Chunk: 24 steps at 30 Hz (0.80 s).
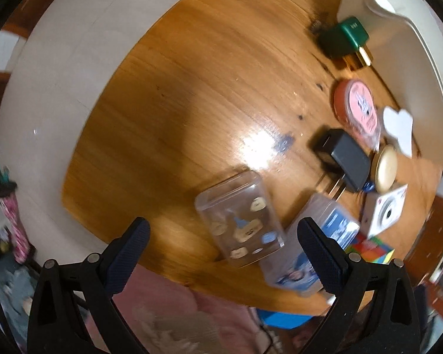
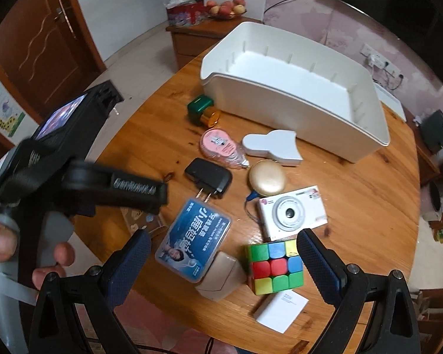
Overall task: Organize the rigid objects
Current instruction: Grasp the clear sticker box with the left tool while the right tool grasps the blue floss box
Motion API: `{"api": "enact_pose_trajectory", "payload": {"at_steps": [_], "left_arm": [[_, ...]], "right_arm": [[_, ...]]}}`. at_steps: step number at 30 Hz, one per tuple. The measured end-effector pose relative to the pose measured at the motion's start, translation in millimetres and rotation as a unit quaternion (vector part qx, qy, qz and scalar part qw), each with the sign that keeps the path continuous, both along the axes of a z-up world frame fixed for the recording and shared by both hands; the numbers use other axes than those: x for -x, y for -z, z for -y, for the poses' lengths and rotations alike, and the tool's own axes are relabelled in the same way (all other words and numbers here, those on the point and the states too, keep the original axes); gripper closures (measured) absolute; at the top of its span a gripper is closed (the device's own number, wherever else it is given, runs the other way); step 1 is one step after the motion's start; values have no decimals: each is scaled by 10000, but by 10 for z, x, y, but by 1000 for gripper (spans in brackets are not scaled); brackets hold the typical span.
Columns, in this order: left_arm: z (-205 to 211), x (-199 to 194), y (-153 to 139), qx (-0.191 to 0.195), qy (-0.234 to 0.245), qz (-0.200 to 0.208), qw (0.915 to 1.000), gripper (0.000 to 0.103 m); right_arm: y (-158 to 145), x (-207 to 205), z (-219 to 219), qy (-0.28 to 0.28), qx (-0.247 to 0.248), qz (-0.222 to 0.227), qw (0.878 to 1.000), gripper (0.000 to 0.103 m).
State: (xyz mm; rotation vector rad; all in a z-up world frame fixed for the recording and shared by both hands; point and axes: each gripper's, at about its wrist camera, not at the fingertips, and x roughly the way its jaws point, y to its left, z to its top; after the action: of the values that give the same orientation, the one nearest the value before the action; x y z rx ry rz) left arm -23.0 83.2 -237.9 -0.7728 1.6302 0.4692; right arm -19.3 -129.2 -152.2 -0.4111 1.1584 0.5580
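Your left tongs [image 1: 223, 247] stand wide and empty, poised over a clear plastic box [image 1: 239, 218] near the surface [image 1: 168, 94] edge. Your right tongs [image 2: 223, 259] also gape wide, holding nothing, above the Rubik's cube [image 2: 276, 267]. Blue-labelled case [image 2: 193, 236] lies just beside the cube; white camera [image 2: 291, 214] behind it. White bin [image 2: 295, 109] sits at the far side, well apart.

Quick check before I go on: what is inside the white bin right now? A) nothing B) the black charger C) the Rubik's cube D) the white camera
A: the white bin shows a bare floor, while the cube, camera and charger all lie on the wooden table outside it.
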Motion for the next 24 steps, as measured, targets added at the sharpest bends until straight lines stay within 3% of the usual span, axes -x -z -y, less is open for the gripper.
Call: {"api": "enact_pose_trajectory", "payload": {"at_steps": [3,5,9,12,15,24], "left_arm": [[83,52,69,-10,-237,-68,9997,13],[176,119,139,74,-285,-115,9995,26],[275,256,340,280,-429,-216,9985,30],[255,303,365,266,-458,-74,9986,32],[235,322,361,219,-395,49,9990,45],[227,535,437,114,-239,285,9992,46]], "right_arm": [[44,-2,-1,-68,12,-69,10000,3],[76,1,-8,-132,18,-109,9999,3],[115,-1,-22,-288,17,-189,9994,8],[163,-30,-40,-361,22,-272,9990,8],[203,-37,-91,-444,42,-334,9984,8],[418,-88,-342,-539,178,-738,9957,8]]}}
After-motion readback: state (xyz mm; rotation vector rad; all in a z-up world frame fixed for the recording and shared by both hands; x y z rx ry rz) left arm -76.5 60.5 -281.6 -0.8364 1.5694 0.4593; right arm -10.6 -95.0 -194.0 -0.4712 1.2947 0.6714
